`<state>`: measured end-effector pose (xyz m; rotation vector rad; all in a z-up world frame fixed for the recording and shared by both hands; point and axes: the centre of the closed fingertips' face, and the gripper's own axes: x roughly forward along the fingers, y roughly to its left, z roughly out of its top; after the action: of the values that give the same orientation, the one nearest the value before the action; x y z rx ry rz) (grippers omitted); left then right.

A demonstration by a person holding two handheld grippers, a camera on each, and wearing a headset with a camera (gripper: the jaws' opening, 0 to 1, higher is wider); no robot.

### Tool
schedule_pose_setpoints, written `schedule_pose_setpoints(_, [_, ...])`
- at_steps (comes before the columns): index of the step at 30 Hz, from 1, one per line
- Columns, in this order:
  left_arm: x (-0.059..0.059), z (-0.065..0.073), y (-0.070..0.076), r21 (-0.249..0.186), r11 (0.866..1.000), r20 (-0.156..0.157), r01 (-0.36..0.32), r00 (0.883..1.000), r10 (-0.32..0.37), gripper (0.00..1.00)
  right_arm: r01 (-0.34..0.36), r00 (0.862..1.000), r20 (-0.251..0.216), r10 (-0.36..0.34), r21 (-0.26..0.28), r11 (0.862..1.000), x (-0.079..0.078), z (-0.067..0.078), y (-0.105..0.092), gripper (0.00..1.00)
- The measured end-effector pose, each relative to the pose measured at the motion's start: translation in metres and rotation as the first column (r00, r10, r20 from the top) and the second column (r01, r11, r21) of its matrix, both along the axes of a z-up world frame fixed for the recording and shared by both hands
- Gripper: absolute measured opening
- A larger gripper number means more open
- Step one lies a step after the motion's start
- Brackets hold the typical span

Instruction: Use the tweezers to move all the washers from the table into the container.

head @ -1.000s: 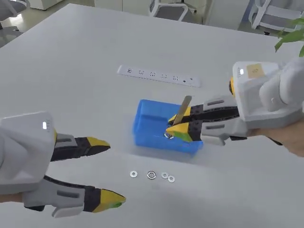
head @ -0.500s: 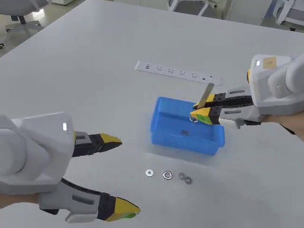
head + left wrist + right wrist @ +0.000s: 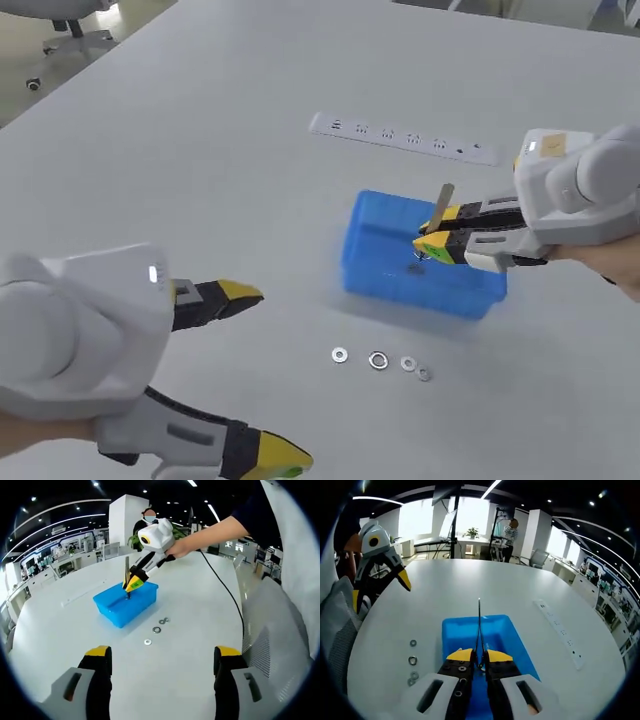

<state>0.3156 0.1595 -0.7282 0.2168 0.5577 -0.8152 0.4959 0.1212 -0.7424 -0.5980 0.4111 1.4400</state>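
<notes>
A blue container point(image 3: 385, 262) sits mid-table. My right gripper point(image 3: 430, 245) hovers over its right part, shut on the thin tweezers point(image 3: 441, 205), whose tips point down into the container; a small grey speck shows at the tips, and I cannot tell whether it is a washer. Seen from the right gripper view, the tweezers point(image 3: 479, 625) run forward from my shut right gripper point(image 3: 480, 656) above the container point(image 3: 460, 635). Several washers point(image 3: 378, 361) lie in a short row on the table in front of the container. My left gripper point(image 3: 268, 378) stands open at the near left, holding nothing.
A white power strip point(image 3: 403, 139) lies beyond the container. The grey table point(image 3: 200, 150) spreads wide on all sides. The left gripper view has the container point(image 3: 125, 607), the washers point(image 3: 157, 629) and a cable point(image 3: 227, 590) trailing from the right gripper.
The head camera has shifted, so everything sits further right and up. The right gripper with the tweezers has stayed over the container's right part. The left gripper stays open.
</notes>
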Motion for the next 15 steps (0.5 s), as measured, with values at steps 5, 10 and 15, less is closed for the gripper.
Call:
schedule_pose_setpoints(5, [-0.005, -0.003, 0.001, 0.003, 1.000, -0.017, -0.005, 1.000, 0.005, 0.89, 0.003, 1.000, -0.014, -0.002, 0.001, 1.000, 0.000, -0.005, 0.002, 0.09])
schedule_pose_setpoints(10, [-0.005, -0.003, 0.003, 0.008, 1.000, -0.023, -0.013, 1.000, 0.014, 0.89, 0.001, 1.000, -0.024, -0.001, -0.007, 1.000, -0.003, -0.013, 0.002, 0.09])
schedule_pose_setpoints(15, [-0.002, -0.001, 0.005, 0.010, 1.000, -0.020, -0.017, 1.000, 0.017, 0.88, 0.009, 1.000, -0.028, -0.009, -0.004, 1.000, -0.003, -0.014, 0.001, 0.09])
